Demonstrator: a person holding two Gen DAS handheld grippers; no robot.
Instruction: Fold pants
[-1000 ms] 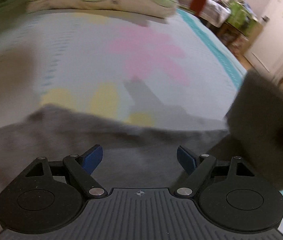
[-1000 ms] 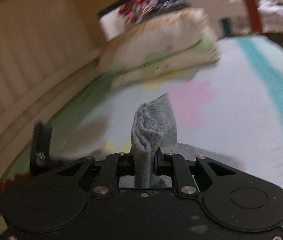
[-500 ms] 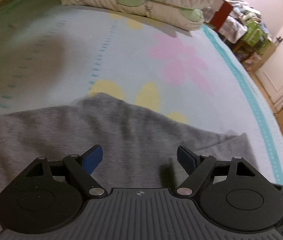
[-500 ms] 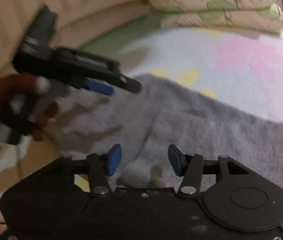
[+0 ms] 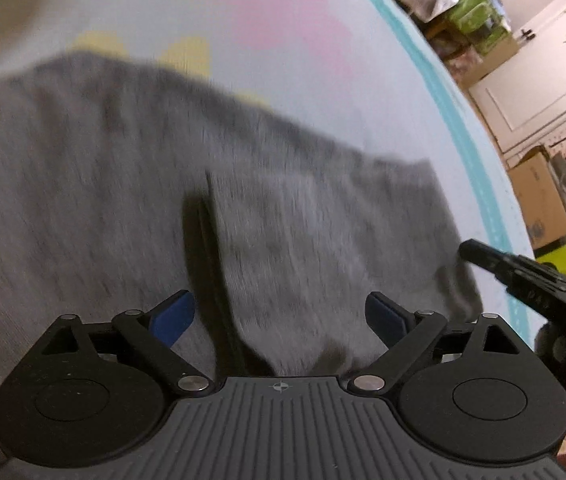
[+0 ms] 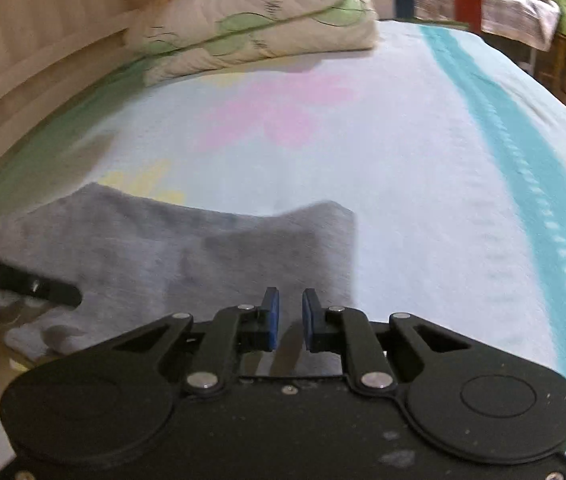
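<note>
Grey pants [image 5: 131, 184] lie on the bed, with one part folded over onto the rest so that a straight folded edge [image 5: 213, 216] runs toward me. My left gripper [image 5: 279, 316] hovers just above the folded layer, jaws wide open and empty. In the right wrist view the pants [image 6: 187, 252] lie flat in front of my right gripper [image 6: 290, 322], whose blue pads stand close together with a narrow gap and nothing between them. The other gripper's finger [image 6: 31, 286] shows at the left edge there; the right gripper's tip [image 5: 523, 272] shows at the right of the left view.
The bed sheet [image 6: 403, 152] is pale blue with pink and yellow flowers and a teal stripe [image 6: 523, 168]. Stacked pillows [image 6: 259, 20] lie at the headboard end. Cardboard boxes [image 5: 539, 196] and clutter stand on the floor beyond the bed's right edge.
My right gripper let go of the grey fabric it held a second ago, opened, then narrowed to a small gap. The lifted part now lies folded on the pants. Both grippers swung over it.
</note>
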